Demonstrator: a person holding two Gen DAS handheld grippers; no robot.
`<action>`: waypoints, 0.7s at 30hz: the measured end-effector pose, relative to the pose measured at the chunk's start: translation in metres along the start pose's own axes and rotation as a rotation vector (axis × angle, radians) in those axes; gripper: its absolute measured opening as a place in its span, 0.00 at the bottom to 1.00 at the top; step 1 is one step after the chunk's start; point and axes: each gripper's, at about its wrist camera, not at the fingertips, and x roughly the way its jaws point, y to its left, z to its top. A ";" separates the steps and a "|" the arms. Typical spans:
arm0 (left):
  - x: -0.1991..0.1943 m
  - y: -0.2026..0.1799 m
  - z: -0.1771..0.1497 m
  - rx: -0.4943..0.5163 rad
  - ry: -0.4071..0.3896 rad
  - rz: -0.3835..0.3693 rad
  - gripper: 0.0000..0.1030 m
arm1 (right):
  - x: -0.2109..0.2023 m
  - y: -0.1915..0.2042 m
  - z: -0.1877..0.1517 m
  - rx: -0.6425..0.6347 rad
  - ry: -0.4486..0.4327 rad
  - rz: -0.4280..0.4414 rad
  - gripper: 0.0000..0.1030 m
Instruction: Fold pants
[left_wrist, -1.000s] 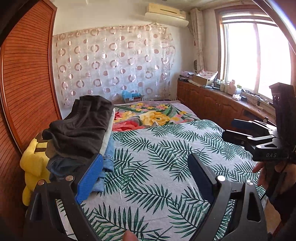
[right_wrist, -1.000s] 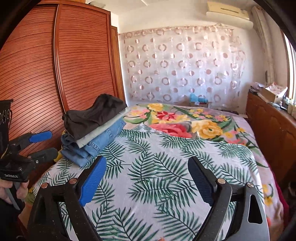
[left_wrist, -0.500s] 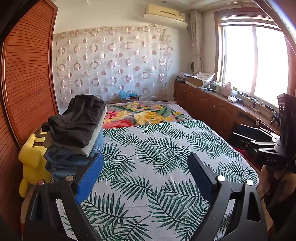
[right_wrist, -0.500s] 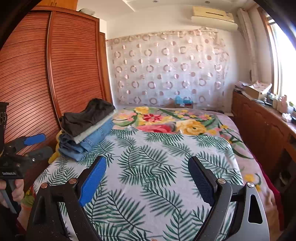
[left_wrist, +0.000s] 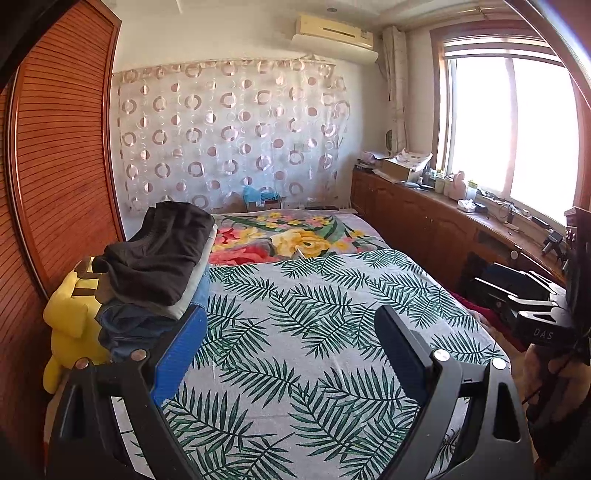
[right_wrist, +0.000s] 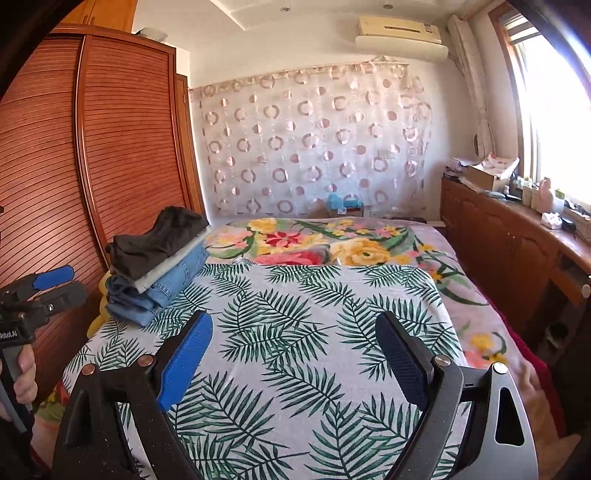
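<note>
A stack of folded pants (left_wrist: 155, 266) lies at the left edge of the bed, dark pair on top, a pale one and blue jeans beneath; it also shows in the right wrist view (right_wrist: 159, 258). My left gripper (left_wrist: 291, 354) is open and empty, held above the near part of the leaf-print bedspread (left_wrist: 314, 332), right of the stack. My right gripper (right_wrist: 295, 358) is open and empty above the same bedspread (right_wrist: 295, 295). Each gripper shows at the edge of the other's view: the right one (left_wrist: 517, 291) and the left one (right_wrist: 51, 288).
A yellow plush toy (left_wrist: 70, 317) sits behind the stack against the wooden wardrobe (left_wrist: 55, 166). A floral blanket (left_wrist: 280, 236) covers the far bed. A wooden cabinet (left_wrist: 424, 221) with clutter runs along the window on the right.
Both grippers have pulled back and up from the bed, so more of the room and bedspread shows. Both stay open and empty. The stack has not moved.
</note>
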 end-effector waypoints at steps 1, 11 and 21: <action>-0.001 0.000 0.001 0.000 -0.002 0.001 0.90 | -0.001 0.001 0.001 -0.001 -0.002 -0.002 0.88; -0.020 -0.005 0.016 0.006 -0.060 0.022 0.90 | -0.021 0.000 0.005 -0.004 -0.059 -0.021 0.88; -0.034 -0.005 0.018 0.007 -0.102 0.038 0.90 | -0.032 0.006 -0.001 -0.004 -0.110 -0.059 0.88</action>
